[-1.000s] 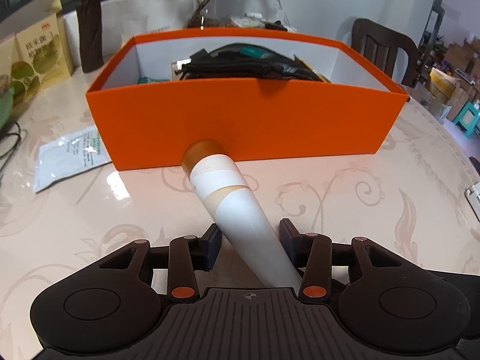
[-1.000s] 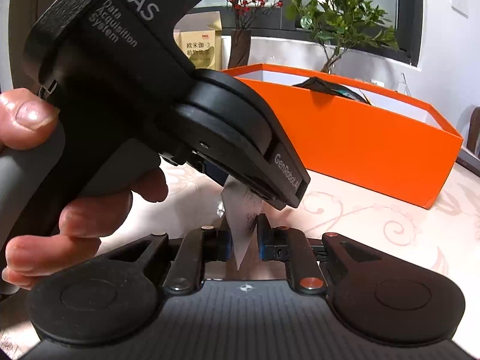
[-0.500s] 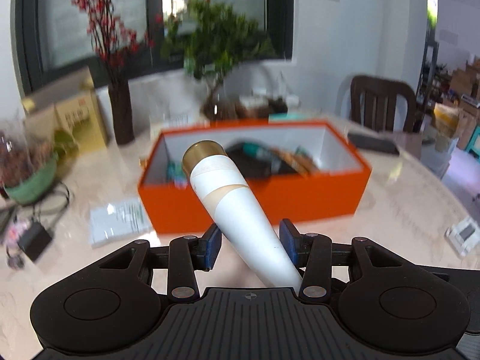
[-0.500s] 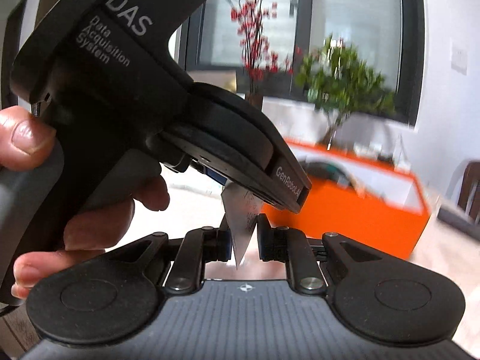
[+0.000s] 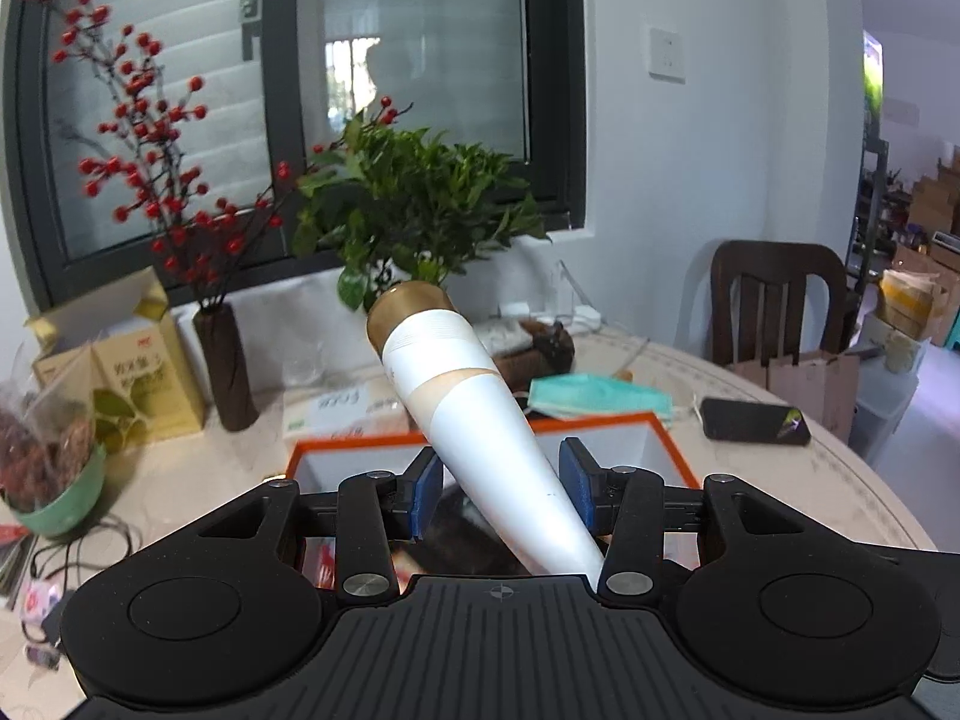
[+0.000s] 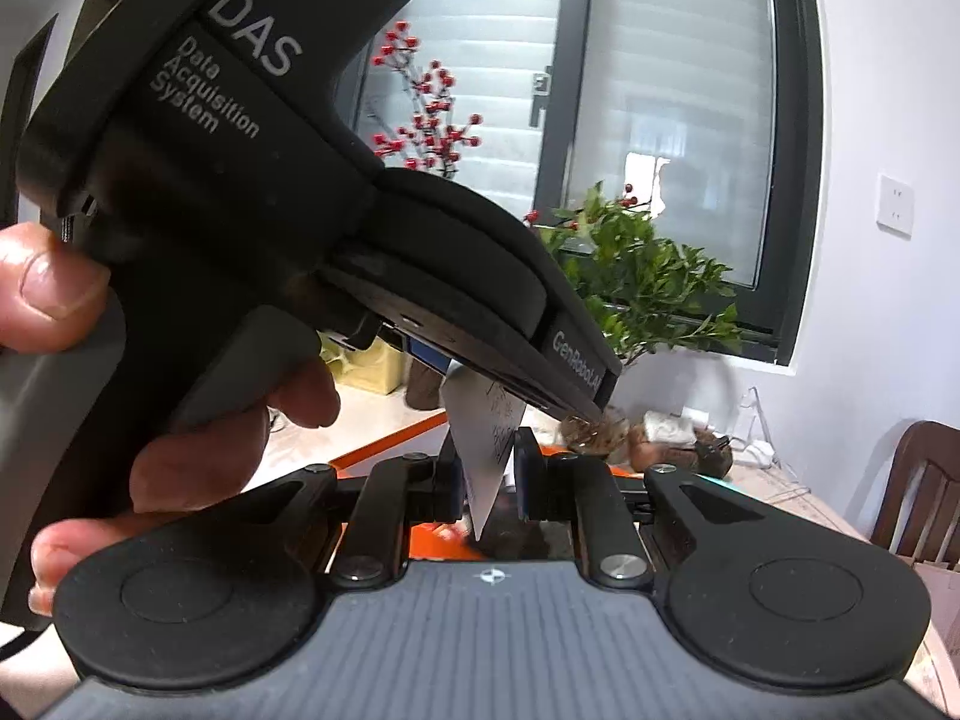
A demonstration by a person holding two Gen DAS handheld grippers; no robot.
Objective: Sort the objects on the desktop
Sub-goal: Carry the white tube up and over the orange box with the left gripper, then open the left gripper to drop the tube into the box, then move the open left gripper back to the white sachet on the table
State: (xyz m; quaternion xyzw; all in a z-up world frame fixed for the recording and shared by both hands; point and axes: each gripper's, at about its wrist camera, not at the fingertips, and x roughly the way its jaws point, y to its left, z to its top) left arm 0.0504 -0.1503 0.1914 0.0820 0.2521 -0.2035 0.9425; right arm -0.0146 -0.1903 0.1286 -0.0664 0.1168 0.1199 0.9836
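Two close wrist views over orange box (image 5: 654, 429), facing window (image 6: 678, 120).

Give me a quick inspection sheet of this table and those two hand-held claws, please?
Surface: pale patterned round table.
Job's things: white tapered tube with gold cap, held tilted above the open orange cardboard box; the box holds dark items.
Clutter: green face mask, black phone, yellow carton, green bowl.
Grippers: left gripper shut on the tube; right gripper shut on the tube's flat crimped end.
Cables: black cord beside the bowl.
Surroundings: window, red berry branches in dark vase, leafy plant, brown chair.
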